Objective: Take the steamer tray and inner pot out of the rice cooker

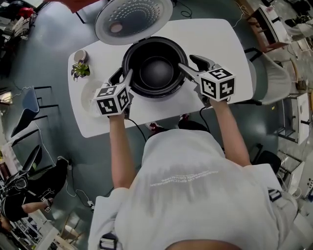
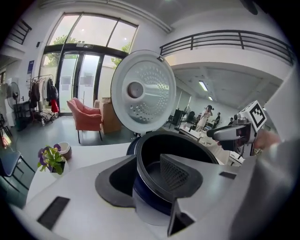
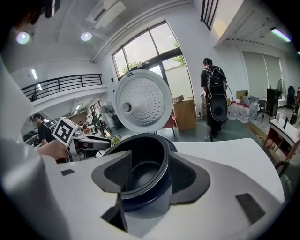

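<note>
— White tabletop, a big glazed hall behind. Where's the inner pot?
— Sitting in the rice cooker. The lid stands open at the cooker's far side.
— And the left gripper?
— At the cooker's left edge, with its fingers spread, one inside the pot and one outside the cooker's wall. It isn't pinching anything.
— The right gripper?
— At the cooker's right edge, with its fingers spread astride the rim.
</note>
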The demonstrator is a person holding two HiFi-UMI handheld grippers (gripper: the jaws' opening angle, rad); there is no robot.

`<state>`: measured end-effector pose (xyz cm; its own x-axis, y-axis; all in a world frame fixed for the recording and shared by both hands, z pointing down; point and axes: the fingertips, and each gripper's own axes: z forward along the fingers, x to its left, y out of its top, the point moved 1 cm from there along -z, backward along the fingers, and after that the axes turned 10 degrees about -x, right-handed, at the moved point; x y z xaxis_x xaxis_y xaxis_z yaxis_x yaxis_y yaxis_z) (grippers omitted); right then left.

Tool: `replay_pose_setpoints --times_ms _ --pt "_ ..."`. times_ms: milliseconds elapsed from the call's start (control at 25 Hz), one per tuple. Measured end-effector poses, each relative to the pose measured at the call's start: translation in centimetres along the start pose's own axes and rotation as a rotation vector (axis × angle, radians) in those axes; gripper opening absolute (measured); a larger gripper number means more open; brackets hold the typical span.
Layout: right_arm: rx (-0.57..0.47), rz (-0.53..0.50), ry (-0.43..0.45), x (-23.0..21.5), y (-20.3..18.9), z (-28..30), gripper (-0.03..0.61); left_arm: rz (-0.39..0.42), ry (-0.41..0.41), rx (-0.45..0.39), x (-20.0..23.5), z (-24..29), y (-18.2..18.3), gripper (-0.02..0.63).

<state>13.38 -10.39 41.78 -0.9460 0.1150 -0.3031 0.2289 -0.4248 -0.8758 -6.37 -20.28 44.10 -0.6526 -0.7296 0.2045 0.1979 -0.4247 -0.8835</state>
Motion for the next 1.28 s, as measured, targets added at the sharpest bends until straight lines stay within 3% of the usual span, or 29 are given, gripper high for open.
replay_pose_setpoints --times_ms 240,360,760,880,960,1280 --pt "0.070 0.014 0.005 -0.7 -2.0 1.6 0.253 -0.001 0.021 0.068 0.1 0.4 -2.0 0.174" --pt "0.083 0.013 0.017 -0.8 -2.4 2.4 0.253 0.003 0.041 0.084 0.1 0.7 -2.5 0.217" --pt "0.129 -0.042 -0.011 -1.5 -3.8 4.4 0.262 -0.007 0.081 0.013 -0.5 1.1 -2.6 0.199" --pt "0.109 -0.051 -0.040 -2.1 -3.8 4.5 0.224 0.008 0.121 -0.013 -0.4 1.1 -2.6 0.179" --pt "0.081 -0.048 -0.065 -2.6 -3.7 4.4 0.157 0.012 0.136 -0.029 -0.2 1.1 -2.5 0.147" --pt "-0.012 -0.044 -0.104 -2.7 -3.7 4.7 0.152 0.026 0.138 -0.064 0.4 1.3 -2.5 0.143"
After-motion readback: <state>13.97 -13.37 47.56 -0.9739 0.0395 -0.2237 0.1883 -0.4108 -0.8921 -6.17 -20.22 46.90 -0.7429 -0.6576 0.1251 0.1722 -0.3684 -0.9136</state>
